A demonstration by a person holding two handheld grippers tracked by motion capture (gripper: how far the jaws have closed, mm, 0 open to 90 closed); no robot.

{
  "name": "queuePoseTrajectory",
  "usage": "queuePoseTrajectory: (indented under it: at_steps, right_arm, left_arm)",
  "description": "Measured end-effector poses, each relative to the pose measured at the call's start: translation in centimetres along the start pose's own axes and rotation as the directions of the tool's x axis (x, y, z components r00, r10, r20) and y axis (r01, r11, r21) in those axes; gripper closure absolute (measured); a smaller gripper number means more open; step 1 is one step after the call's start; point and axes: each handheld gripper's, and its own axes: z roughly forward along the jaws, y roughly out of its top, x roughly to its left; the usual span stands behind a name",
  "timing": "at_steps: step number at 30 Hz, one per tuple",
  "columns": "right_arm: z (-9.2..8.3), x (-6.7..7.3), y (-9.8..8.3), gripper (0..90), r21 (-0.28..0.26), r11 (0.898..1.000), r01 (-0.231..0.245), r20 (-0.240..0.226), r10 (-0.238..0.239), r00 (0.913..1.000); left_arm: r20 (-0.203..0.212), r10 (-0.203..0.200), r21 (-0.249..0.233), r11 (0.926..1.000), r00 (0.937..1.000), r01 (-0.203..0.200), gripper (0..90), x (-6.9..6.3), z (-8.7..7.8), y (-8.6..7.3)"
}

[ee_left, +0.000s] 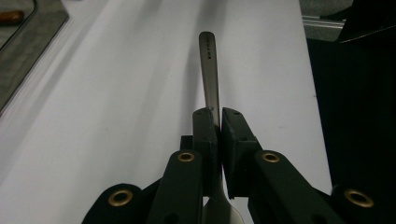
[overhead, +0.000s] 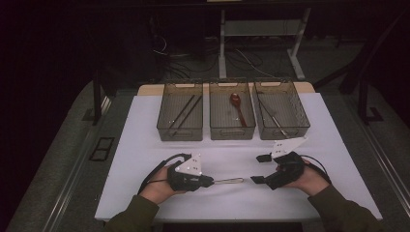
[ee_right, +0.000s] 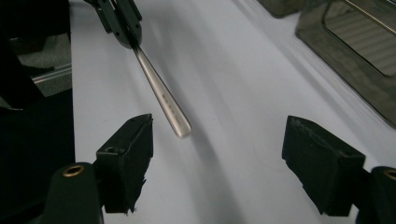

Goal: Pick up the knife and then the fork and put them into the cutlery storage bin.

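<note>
- While the left gripper [overhead: 209,181] sits at lower centre of the high view, its jaws are clenched on a metal utensil [overhead: 229,181], which I take for a fork or spoon.
- From the left gripper view, the handle [ee_left: 209,70] runs straight out past the pads [ee_left: 205,128] over the white cloth; the wider end pokes out at the bottom edge, too cropped to tell which kind it is.
- To its right, the right gripper [overhead: 260,168] stands with jaws spread, nothing between them, aimed at the handle's free tip.
- Seen from the right gripper view, that tip [ee_right: 180,126] hangs just beside the left-hand pad [ee_right: 133,154], not yet between the two pads and not touched.
- Farther up, three trays stand in a row: the left tray [overhead: 180,131] holds dark sticks, likely chopsticks, the middle tray [overhead: 232,132] a red spoon [overhead: 237,107], the right tray [overhead: 282,131] thin metal pieces.
- As I judge it, sorting is well along: the trays are already stocked, and this utensil looks like the last loose piece on the table [overhead: 145,145].
- What is left, by my reckoning, is a hand-over to the open gripper and a drop into the right tray.
</note>
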Motion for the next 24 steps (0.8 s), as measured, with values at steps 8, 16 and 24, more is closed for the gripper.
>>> queuePoseTrajectory:
  at_steps: [8,16,24]
  right_arm:
    - [2.4,1.4,1.7,34.7,0.049,0.994,0.102,-0.078,-0.098,0.9921]
    - [5.4,2.6,3.2,49.2,0.112,0.966,0.231,-0.168,-0.211,0.9629]
    - [7.3,3.3,3.7,65.4,0.164,0.946,0.280,-0.226,-0.241,0.9439]
  left_arm:
    - [0.016,0.037,-0.014,0.9992,0.9992,-0.037,84.5,-0.5,0.6,1.1]
    - [0.034,0.068,-0.016,0.9976,0.9971,-0.067,84.4,-1.0,1.2,1.9]
    - [0.044,0.080,-0.018,0.9967,0.9958,-0.080,84.4,-1.3,1.4,2.2]
